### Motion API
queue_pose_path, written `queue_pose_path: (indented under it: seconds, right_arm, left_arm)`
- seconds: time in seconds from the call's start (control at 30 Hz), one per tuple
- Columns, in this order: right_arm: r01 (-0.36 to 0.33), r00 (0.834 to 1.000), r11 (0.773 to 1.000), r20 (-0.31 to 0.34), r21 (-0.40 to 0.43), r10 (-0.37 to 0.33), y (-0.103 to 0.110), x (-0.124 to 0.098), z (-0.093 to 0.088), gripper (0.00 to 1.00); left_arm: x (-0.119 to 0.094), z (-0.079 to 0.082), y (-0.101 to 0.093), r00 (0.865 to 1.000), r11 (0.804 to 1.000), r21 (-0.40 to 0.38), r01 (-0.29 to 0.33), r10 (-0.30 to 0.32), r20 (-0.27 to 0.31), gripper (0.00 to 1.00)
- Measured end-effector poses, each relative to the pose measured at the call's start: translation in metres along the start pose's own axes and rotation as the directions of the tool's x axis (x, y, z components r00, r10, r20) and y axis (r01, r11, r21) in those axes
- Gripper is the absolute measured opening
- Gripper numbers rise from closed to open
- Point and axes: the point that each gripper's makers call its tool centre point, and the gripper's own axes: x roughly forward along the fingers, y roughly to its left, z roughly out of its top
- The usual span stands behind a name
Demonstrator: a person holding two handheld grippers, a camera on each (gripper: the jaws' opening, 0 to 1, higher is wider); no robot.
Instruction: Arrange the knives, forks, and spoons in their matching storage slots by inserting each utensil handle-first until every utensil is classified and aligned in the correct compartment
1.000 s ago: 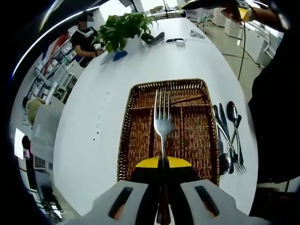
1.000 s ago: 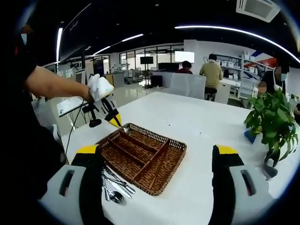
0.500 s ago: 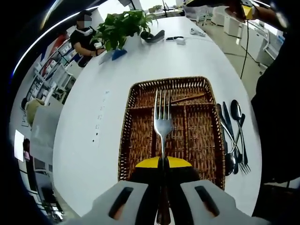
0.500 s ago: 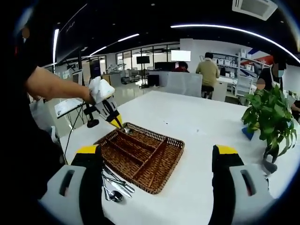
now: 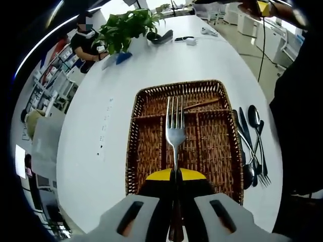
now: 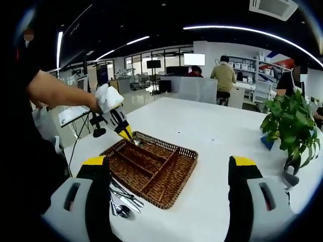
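Observation:
My left gripper [image 5: 175, 174] is shut on the handle of a silver fork [image 5: 175, 126], tines pointing away, above the middle slot of a brown wicker tray [image 5: 132, 151]. In the right gripper view that left gripper [image 6: 120, 125] is held by a gloved hand over the far left corner of the tray [image 6: 179, 182]. Loose knives, forks and spoons [image 5: 251, 146] lie on the white table beside the tray's right side, and the same cutlery [image 6: 123, 200] lies by the tray's near corner. My right gripper [image 6: 169, 164] is open, hanging well above the table with nothing between its jaws.
The tray has long slots and one cross slot at its far end, where a thin brown stick [image 5: 202, 105] lies. A potted plant [image 6: 290, 128] and small items [image 5: 189, 40] stand further along the table [image 5: 91, 126]. People sit at desks behind.
The left gripper with the fork has edged slightly down and toward the tray. The right gripper stays open and hardly moves.

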Motion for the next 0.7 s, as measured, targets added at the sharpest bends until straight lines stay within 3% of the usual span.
queue_pose_path:
  seconds: [0.4,0.7]
  right_arm:
    - [-0.001,1.000,1.000,0.012,0.001,0.001,-0.001,0.004,-0.002,1.00]
    - [0.001,1.000,0.999,-0.018,-0.043,-0.002,0.000,0.013,0.007,1.00]
  left_arm:
    - [0.003,-0.002,-0.001,1.000,1.000,0.010,0.004,-0.004,-0.005,0.01]
    - [0.022,-0.028,-0.013,1.000,1.000,-0.022,0.019,-0.019,0.006,0.01]
